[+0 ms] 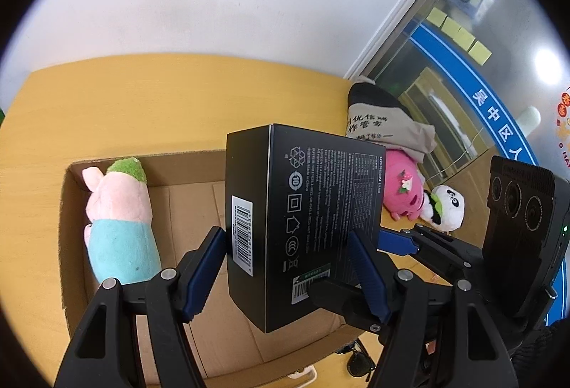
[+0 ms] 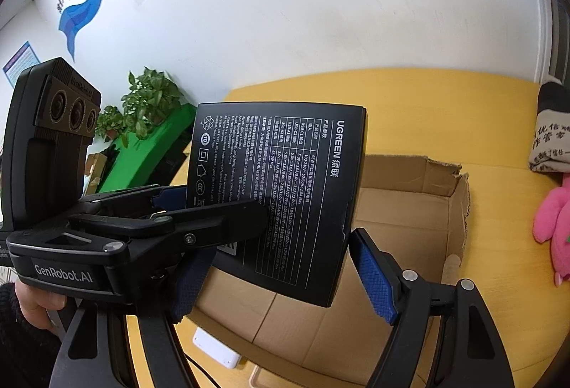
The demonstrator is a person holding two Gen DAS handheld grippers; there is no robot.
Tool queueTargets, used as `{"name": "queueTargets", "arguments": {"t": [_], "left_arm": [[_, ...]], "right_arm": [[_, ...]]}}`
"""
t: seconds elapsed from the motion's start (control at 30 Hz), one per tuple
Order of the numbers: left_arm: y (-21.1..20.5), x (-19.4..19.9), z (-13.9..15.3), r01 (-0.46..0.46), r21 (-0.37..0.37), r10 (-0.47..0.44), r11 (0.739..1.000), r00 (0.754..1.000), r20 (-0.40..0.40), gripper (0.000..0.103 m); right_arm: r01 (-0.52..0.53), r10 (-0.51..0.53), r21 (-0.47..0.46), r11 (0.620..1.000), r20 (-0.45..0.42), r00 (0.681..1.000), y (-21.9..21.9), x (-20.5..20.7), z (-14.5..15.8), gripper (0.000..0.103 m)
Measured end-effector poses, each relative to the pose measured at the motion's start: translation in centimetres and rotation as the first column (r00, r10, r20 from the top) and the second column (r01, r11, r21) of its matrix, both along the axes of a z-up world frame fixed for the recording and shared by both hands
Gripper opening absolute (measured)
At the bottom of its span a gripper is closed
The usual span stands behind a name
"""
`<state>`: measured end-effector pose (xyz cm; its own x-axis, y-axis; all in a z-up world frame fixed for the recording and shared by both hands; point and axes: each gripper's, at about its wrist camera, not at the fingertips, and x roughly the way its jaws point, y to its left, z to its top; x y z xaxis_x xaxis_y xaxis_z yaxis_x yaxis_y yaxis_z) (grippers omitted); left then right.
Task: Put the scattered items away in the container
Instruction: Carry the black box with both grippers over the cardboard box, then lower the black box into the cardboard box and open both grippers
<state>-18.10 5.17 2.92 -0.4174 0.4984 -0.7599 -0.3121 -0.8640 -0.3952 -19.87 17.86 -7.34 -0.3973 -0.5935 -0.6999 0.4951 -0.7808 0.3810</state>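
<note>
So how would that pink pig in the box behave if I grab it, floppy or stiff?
The pig looks like soft plush, so it would probably squash and sag in a grip. It likely weighs little for its bulk. Lying on its side against the carton wall, it seems unlikely to roll.

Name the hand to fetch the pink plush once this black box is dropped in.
Right. The pink plush lies right of the carton, on the right gripper's side.

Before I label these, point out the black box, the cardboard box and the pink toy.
black box (image 1: 313, 210), left wrist view, printed face.
cardboard box (image 1: 73, 245), left wrist view, left wall.
pink toy (image 1: 400, 188), left wrist view, body.
</note>
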Motion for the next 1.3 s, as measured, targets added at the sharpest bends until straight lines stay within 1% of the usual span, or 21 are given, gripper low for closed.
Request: {"name": "queueTargets", "arguments": {"t": [0.1, 0.33, 0.53, 0.7, 0.87, 0.93, 1.03, 1.1, 1.17, 1.2, 1.23, 1.27, 1.3], "left_arm": [[0.1, -1.2, -1.6, 0.008, -0.007, -0.008, 1.0, 1.0, 0.024, 0.07], [-0.1, -3.3, -5.0, 0.003, 0.004, -0.003, 1.0, 0.996, 0.086, 0.07], [0.2, -5.0, -9.1, 0.001, 0.014, -0.003, 1.0, 0.985, 0.173, 0.07], [0.4, -6.7, -11.7, -0.009, -0.017, 0.012, 1.0, 0.976, 0.217, 0.07], [0.0, -9.6, -14.1, -0.037, -0.037, 0.045, 0.999, 0.962, 0.268, 0.07], [0.1, -10.8, -15.2, -0.039, -0.058, 0.055, 0.998, 0.955, 0.292, 0.07], [0.6, -12.3, -16.9, -0.036, -0.124, 0.074, 0.992, 0.945, 0.319, 0.07], [0.8, -12.9, -17.8, -0.037, -0.164, 0.092, 0.986, 0.934, 0.344, 0.067], [0.7, -12.9, -18.1, -0.044, -0.174, 0.104, 0.984, 0.93, 0.353, 0.068], [0.6, -12.8, -17.9, -0.054, -0.184, 0.116, 0.982, 0.932, 0.345, 0.068], [0.4, -12.6, -17.6, -0.06, -0.191, 0.122, 0.98, 0.936, 0.33, 0.068], [0.3, -12.3, -17.1, -0.063, -0.201, 0.124, 0.978, 0.942, 0.311, 0.07], [0.2, -12.1, -16.7, -0.064, -0.213, 0.127, 0.975, 0.947, 0.295, 0.07]], "right_arm": [[0.008, -0.009, 0.011, 1.0, 0.024, 1.0, -0.2, -1.1, -1.4, 0.081], [0.02, -0.022, 0.02, 1.0, 0.092, 0.996, -0.5, -3.1, -4.7, 0.081], [0.044, -0.05, 0.036, 0.998, 0.189, 0.981, -0.4, -4.8, -8.4, 0.081], [0.057, -0.068, 0.048, 0.997, 0.245, 0.967, -0.3, -6.3, -11.2, 0.08], [0.056, -0.064, 0.036, 0.998, 0.3, 0.952, -0.7, -9.4, -13.7, 0.08], [0.054, -0.065, 0.043, 0.998, 0.322, 0.945, -0.8, -10.6, -14.9, 0.08], [0.047, -0.064, 0.058, 0.997, 0.34, 0.938, -1.1, -12.1, -16.7, 0.079], [0.04, -0.059, 0.058, 0.997, 0.356, 0.933, -1.2, -12.7, -17.8, 0.079], [0.033, -0.054, 0.063, 0.997, 0.368, 0.928, -1.4, -12.9, -18.3, 0.079], [0.031, -0.054, 0.07, 0.997, 0.36, 0.931, -1.3, -12.9, -18.2, 0.079], [0.028, -0.052, 0.073, 0.997, 0.351, 0.935, -1.3, -12.8, -18.0, 0.081], [0.024, -0.047, 0.074, 0.997, 0.336, 0.941, -1.2, -12.6, -17.6, 0.087], [0.02, -0.045, 0.084, 0.996, 0.315, 0.948, -1.2, -12.4, -17.0, 0.09]]}}
